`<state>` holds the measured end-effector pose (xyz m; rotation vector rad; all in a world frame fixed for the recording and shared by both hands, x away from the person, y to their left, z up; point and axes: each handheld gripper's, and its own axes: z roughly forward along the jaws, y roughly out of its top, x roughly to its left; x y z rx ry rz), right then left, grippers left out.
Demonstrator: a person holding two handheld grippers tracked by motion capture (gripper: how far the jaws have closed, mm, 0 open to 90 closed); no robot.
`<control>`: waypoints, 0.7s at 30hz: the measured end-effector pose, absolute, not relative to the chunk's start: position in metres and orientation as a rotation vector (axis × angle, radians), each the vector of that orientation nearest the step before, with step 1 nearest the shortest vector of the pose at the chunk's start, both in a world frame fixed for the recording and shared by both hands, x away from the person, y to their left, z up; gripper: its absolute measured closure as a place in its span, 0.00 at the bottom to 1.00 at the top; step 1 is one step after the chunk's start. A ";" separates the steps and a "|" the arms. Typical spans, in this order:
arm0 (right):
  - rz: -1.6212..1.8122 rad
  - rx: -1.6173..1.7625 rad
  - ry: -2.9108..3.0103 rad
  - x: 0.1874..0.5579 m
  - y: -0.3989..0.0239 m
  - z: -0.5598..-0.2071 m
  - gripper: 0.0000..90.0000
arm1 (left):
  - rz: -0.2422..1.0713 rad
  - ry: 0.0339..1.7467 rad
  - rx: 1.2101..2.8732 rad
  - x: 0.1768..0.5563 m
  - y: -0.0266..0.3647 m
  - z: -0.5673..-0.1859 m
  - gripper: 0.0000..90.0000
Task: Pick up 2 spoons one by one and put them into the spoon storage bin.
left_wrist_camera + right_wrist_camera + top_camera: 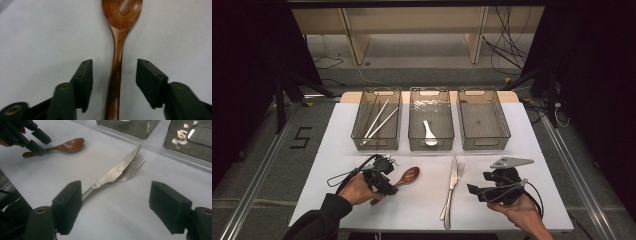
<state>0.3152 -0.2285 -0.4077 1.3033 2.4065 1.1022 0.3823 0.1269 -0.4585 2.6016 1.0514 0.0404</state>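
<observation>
L gripper (114,75) jaws apart astride wooden spoon (119,50); R gripper (116,202) apart, knife (110,176) ahead.

Three bins (431,120) wall the counter (337,150) at 12 o'clock. Knife (451,187) and fork (458,172) lie crossed at centre. Wooden spoon (117,75) sits between left gripper (114,75) jaws, gaps either side. Bare counter at 3 and 9 o'clock.

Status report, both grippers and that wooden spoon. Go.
Left gripper open, jaws straddling the wooden spoon handle, not closed on it. Right gripper open, holding nothing, facing the knife and fork. Nothing blocking the spoon.
</observation>
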 end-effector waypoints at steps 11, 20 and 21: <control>1.102 1.304 2.406 0.315 -0.229 -0.407 0.31 | 0.079 0.981 2.666 0.384 0.121 -0.462 0.80; 1.099 1.307 2.407 0.315 -0.229 -0.407 0.31 | 0.105 0.926 2.692 0.383 0.118 -0.461 0.89; 1.099 1.306 2.407 0.315 -0.229 -0.407 0.31 | 0.104 0.925 2.683 0.382 0.118 -0.460 0.89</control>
